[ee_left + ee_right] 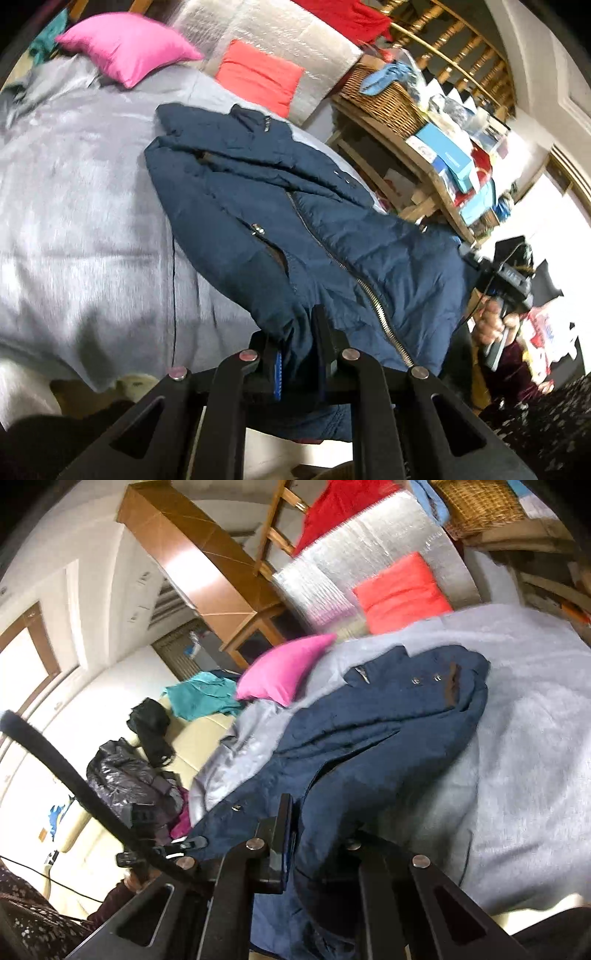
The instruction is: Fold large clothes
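Holding a navy padded jacket by its near hem, I have the left gripper and right gripper jaws clenched on fabric; the rest lies on the grey-blanketed bed. Slippery, bulky padding could slide free, spoiling the fold.

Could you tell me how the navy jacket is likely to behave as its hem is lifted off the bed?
The jacket probably drapes floppily: it creases and sags from the left gripper. Its quilted padding suggests bulk, so folds may spring open. The smooth shell might slide on the grey blanket.
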`<action>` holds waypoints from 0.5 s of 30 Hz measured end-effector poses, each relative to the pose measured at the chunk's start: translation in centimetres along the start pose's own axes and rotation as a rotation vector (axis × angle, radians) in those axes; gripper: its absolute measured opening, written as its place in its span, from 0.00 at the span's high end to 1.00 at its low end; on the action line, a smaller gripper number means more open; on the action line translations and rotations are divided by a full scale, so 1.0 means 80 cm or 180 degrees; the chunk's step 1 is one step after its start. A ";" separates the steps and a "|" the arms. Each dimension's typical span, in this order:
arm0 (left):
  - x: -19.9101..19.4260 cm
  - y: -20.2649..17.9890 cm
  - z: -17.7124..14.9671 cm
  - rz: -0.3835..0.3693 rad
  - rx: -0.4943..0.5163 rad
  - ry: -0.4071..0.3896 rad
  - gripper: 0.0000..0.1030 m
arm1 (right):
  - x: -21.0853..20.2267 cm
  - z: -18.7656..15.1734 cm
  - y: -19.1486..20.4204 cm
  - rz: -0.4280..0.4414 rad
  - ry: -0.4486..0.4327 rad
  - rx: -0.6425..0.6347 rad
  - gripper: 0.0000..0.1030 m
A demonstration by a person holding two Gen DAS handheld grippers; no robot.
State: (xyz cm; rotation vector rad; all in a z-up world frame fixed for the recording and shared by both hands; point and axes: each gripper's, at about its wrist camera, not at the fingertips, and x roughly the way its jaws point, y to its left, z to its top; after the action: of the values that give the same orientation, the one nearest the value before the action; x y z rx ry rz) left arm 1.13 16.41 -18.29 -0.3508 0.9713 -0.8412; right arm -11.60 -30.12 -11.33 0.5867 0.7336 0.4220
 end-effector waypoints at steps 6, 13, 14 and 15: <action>-0.031 -0.006 0.049 -0.0125 -0.0086 -0.0216 0.88 | 0.004 0.030 0.006 0.0059 -0.0195 -0.0019 0.90; -0.040 -0.001 0.156 -0.0091 -0.0163 -0.0685 0.88 | 0.022 0.124 -0.027 0.0070 -0.0776 0.0229 0.90; -0.034 0.004 0.175 -0.0008 -0.0200 -0.0755 0.88 | 0.032 0.138 -0.036 0.0042 -0.0836 0.0300 0.90; -0.027 0.007 0.185 0.0046 -0.0223 -0.0785 0.88 | 0.039 0.146 -0.042 0.0021 -0.0866 0.0331 0.90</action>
State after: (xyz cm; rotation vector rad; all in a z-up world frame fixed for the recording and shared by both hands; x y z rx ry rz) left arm 13.17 17.00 -9.39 -0.4951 0.7737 -0.7326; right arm -0.54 -34.99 -8.01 0.7285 0.4951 0.3035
